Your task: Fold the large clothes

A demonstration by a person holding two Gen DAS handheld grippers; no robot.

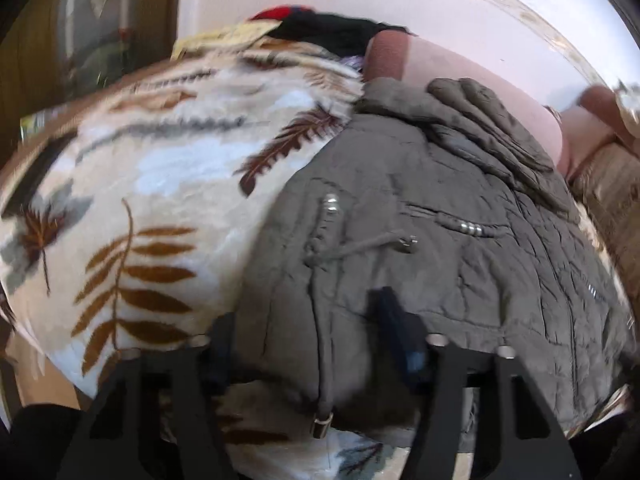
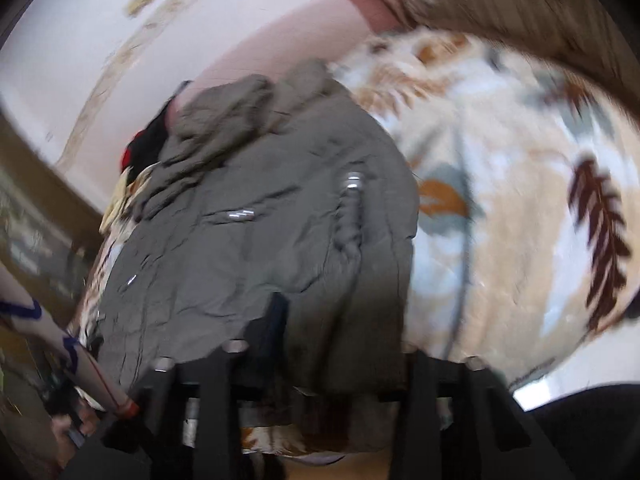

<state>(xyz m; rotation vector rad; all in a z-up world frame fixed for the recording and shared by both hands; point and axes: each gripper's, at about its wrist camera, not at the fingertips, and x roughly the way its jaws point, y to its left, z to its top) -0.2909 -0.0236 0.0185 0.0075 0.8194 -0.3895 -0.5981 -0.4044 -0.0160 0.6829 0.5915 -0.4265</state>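
Note:
A grey-olive padded jacket [image 1: 440, 208] lies spread on a leaf-patterned blanket [image 1: 180, 160], with its hood [image 1: 480, 120] at the far end and a drawstring and zips on top. My left gripper [image 1: 310, 336] has the jacket's near hem bunched between its fingers, one pad at the left edge and one on top. In the right wrist view the same jacket [image 2: 260, 240] fills the middle. My right gripper [image 2: 340, 336] is shut on the near hem, with one finger [image 2: 276, 320] on top and the other hidden under a fold.
The blanket [image 2: 500, 220] covers a bed. Black and red clothes [image 1: 320, 28] are piled at its far end against a pink headboard [image 1: 460, 80]. Brown furniture [image 1: 24, 60] stands to the left. The person's forearm [image 2: 40, 320] shows at the lower left of the right wrist view.

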